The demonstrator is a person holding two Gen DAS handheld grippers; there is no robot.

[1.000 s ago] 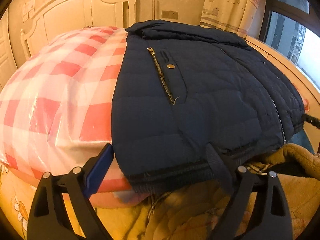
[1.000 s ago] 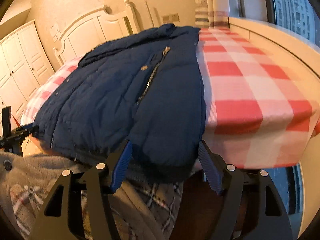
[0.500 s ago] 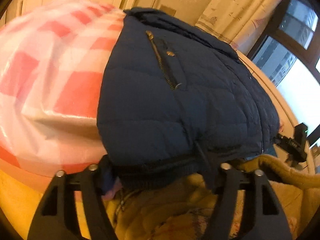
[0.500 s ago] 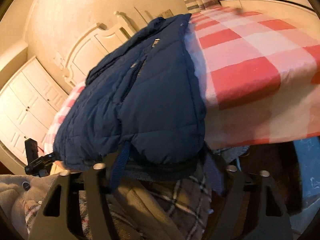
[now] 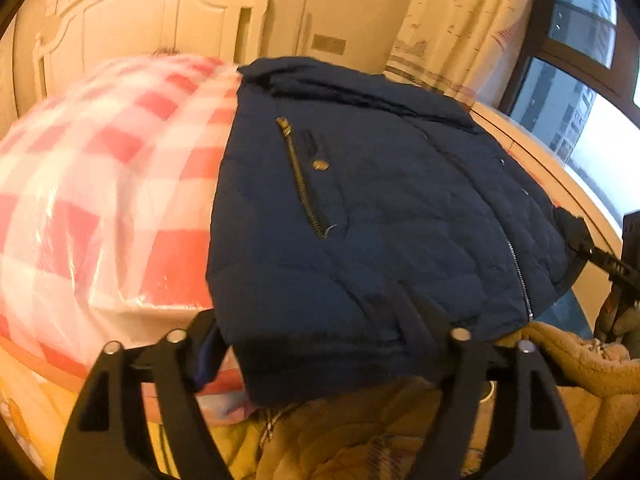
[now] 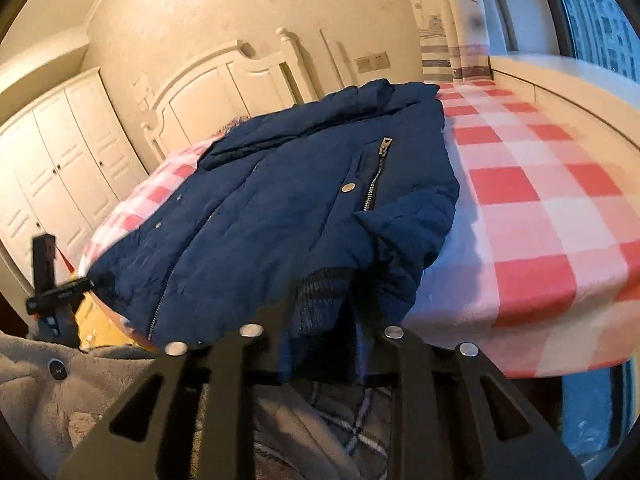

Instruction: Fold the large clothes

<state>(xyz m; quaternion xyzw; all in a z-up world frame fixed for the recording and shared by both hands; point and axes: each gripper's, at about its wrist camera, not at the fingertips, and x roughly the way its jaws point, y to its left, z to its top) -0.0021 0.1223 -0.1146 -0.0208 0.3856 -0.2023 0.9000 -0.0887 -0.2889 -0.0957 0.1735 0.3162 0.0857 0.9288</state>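
Bed (image 5: 100, 184), red-and-white check cover, headboard (image 6: 224, 92) behind. Navy quilted jacket (image 5: 380, 208) lies across the near end of the bed, hem hanging over the edge toward the cameras.

Left gripper (image 5: 320, 344): fingers spread wide, straddling the hem corner, not pinching.

Right gripper (image 6: 320, 320): jaws drawn in, clamped on the ribbed hem (image 6: 320, 296).

No containers seen.

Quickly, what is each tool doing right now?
Left tool: open, straddling the navy quilted jacket's hem.
Right tool: shut on the jacket's ribbed hem.
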